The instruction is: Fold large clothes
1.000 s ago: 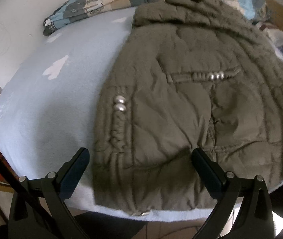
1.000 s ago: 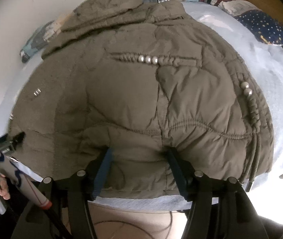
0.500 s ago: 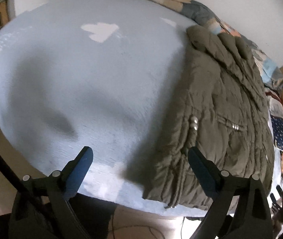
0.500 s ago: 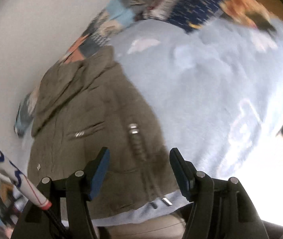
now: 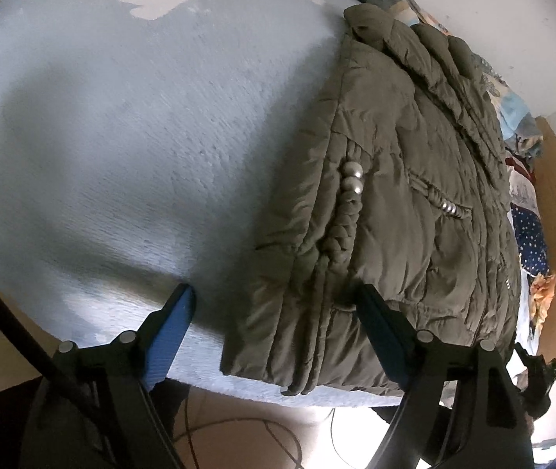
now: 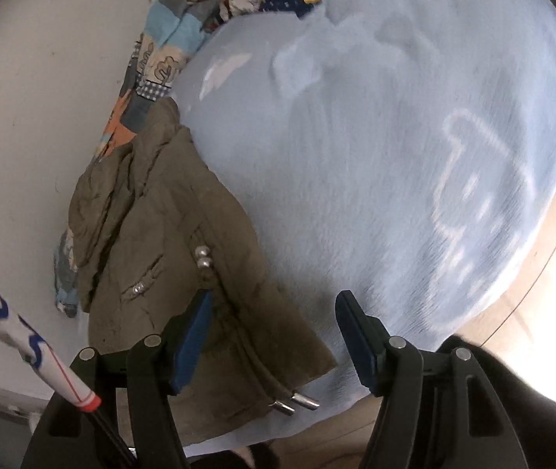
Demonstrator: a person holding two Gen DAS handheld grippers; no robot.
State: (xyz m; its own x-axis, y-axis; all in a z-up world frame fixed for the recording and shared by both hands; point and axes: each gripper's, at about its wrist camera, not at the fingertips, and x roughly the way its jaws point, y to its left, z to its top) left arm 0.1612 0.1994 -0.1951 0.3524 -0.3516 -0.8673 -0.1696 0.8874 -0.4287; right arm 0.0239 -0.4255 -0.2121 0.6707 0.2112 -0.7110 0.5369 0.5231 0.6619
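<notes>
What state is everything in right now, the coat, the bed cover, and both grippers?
Coat: folded, lying flat at the bed's edge.
Bed cover: spread flat, mostly bare.
Left gripper: open, jaws just closing, straddling the coat's corner.
Right gripper: open, jaws just widening, over the coat's hem.

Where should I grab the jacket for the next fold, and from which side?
Take the jacket at its two hem corners, coming in from the near edge of the bed. The hem lies along that edge, thick and puffy, with each open hand-held gripper already over a corner: left and right. Wide jaws look needed. The drawstring tips hang off the edge; avoid pinching them alone.
</notes>
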